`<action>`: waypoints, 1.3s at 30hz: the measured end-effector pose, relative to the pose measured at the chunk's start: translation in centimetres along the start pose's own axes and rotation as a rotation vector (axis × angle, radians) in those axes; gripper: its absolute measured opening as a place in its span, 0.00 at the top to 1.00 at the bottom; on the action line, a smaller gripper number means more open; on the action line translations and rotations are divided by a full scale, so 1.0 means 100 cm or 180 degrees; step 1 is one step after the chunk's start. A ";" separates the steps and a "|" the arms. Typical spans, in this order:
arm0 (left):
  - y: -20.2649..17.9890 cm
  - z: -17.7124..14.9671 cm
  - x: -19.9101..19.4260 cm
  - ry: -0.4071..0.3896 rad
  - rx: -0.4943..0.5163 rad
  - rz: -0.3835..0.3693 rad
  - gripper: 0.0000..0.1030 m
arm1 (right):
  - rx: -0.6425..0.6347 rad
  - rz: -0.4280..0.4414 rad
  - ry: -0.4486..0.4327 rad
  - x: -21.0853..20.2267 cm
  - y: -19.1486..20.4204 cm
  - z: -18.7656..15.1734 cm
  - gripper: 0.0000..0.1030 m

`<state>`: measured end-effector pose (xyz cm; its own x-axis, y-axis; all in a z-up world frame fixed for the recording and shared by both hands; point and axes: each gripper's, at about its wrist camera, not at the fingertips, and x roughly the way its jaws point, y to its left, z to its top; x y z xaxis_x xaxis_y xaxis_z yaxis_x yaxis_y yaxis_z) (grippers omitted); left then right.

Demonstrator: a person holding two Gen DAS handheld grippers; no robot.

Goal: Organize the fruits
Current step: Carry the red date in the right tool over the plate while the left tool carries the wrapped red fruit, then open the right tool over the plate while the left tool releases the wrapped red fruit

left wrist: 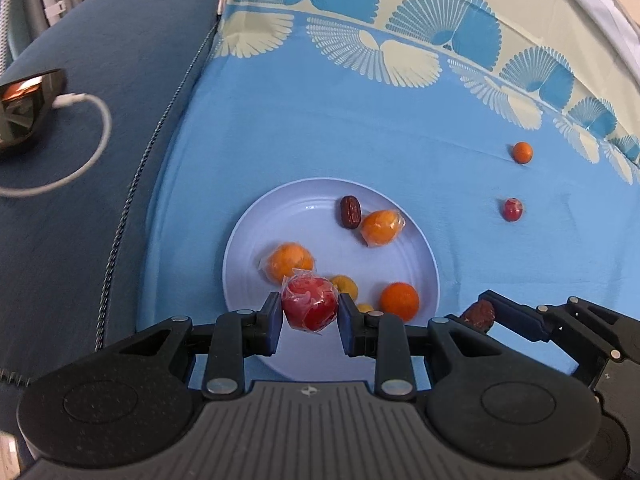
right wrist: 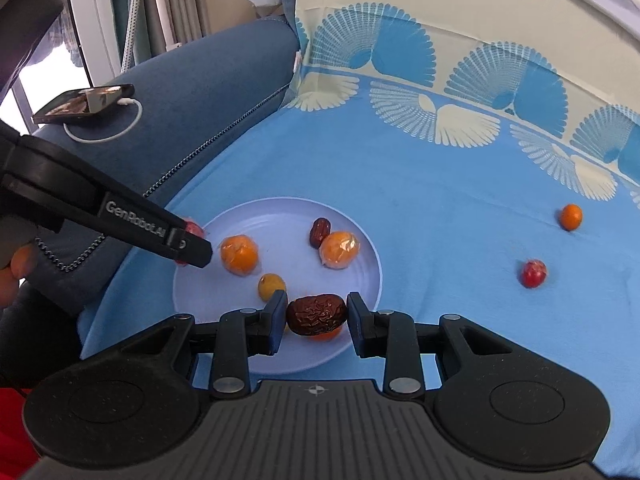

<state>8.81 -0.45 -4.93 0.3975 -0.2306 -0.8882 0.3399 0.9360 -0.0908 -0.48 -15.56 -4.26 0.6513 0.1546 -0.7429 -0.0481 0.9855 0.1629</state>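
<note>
left gripper: jaws squeeze a red fruit in clear wrap, held over the near edge of the plate
right gripper: jaws squeeze a wrinkly brown date, also over the plate's near edge
on the plate: two wrapped oranges, a bare orange, a small yellow fruit, one more date
on the blue cloth: a small orange and a small red fruit, well apart from the plate

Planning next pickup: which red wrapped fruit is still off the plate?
The small red wrapped fruit on the blue cloth, below the loose orange fruit.
</note>
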 end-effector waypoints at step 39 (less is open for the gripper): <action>0.010 -0.004 -0.005 -0.0027 0.0138 0.0331 0.00 | -0.0149 0.0078 0.0304 -0.005 -0.003 -0.001 0.03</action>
<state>8.57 0.70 -4.71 0.4398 -0.1351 -0.8879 0.3330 0.9427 0.0215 -0.90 -15.90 -3.99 0.5746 0.1825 -0.7979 -0.0999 0.9832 0.1529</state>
